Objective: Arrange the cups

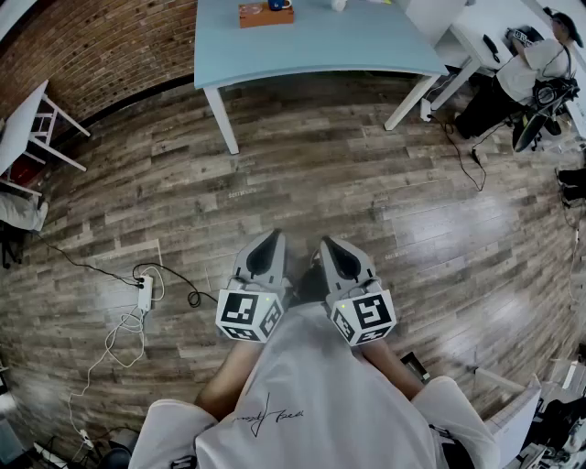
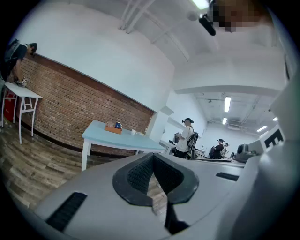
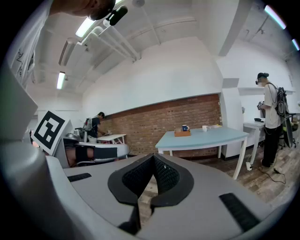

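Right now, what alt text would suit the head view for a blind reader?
A person holds the left gripper and right gripper, both shut and empty, above a wooden floor; a light blue table with a tray stands ahead.

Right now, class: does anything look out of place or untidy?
A power strip and loose cables sprawl over the wooden floor at the head view's left; nothing on the table looks spilled or toppled.

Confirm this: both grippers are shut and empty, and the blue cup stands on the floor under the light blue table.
Not on the floor. The right gripper view shows the blue cup up on the light blue table, at the brown box. The rest holds.
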A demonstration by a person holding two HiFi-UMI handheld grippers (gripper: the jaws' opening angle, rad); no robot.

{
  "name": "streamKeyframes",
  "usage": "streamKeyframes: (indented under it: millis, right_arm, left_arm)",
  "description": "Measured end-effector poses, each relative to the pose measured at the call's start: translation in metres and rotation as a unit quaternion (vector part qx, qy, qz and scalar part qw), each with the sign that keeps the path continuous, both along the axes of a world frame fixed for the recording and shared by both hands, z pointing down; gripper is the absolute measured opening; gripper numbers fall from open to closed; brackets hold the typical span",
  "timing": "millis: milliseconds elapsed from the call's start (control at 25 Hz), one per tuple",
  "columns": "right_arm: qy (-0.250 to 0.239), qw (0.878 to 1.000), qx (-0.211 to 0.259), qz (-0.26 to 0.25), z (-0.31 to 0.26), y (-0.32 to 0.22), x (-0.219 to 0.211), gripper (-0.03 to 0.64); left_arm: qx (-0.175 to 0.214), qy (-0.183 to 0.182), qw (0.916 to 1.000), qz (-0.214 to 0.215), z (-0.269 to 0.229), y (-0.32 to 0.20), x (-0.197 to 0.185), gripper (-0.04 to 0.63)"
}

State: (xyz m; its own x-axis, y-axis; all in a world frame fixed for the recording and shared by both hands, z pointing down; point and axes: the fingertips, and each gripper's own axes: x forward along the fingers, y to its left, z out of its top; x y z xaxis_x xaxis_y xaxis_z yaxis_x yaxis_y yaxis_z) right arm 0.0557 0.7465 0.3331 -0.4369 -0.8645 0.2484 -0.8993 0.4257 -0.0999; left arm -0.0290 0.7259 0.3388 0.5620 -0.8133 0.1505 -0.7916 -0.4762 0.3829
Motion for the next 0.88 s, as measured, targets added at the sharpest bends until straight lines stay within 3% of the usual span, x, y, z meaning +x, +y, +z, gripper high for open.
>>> streamKeyframes:
  millis: [600, 880]
  right_arm:
    - [-0.027, 0.999, 0.009, 0.015, -0.002, -0.068, 0.015, 0.021]
    - [-0.039, 0.999, -0.005, -0.005, 0.002, -0.123, 0.02, 0.021]
  left_arm:
    - [0.003, -0.004, 0.9999, -0.016, -0.002, -0.057, 0.0, 0.009]
    - [-0.023, -0.006, 0.9997, -0.005, 0.007, -0.108, 0.016, 0.009]
